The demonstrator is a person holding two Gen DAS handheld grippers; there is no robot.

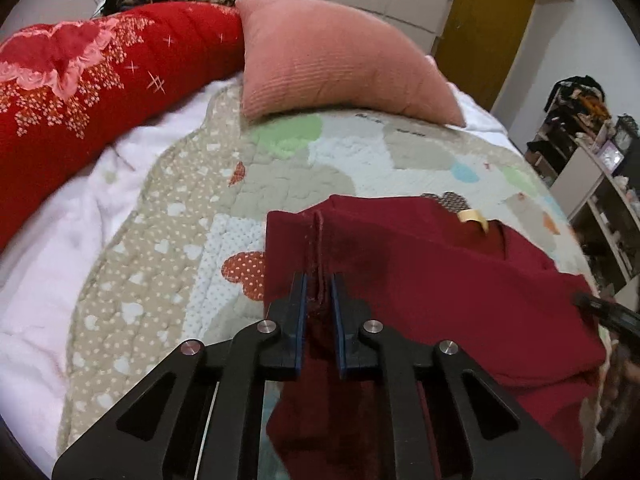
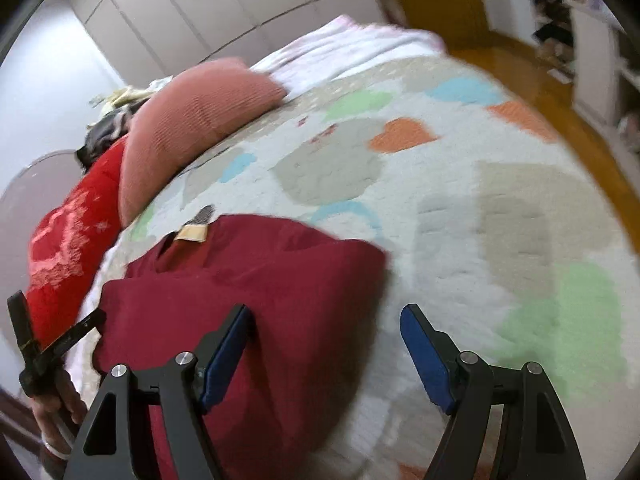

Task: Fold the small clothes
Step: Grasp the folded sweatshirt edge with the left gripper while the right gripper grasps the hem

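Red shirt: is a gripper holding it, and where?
The left gripper pinches the dark red shirt on a raised seam near its left edge. The right gripper is open, holding nothing.

We count one dark red garment point(image 1: 432, 280) on one patchwork quilt point(image 1: 168, 248), carrying one cream label point(image 2: 192, 233). Behind it we see one pink cushion point(image 1: 336, 60) and one red embroidered bolster point(image 1: 92, 80). We make out two grippers: the left gripper point(image 1: 319, 280) and the right gripper point(image 2: 326, 316), each with two blue pads point(image 2: 424, 356).
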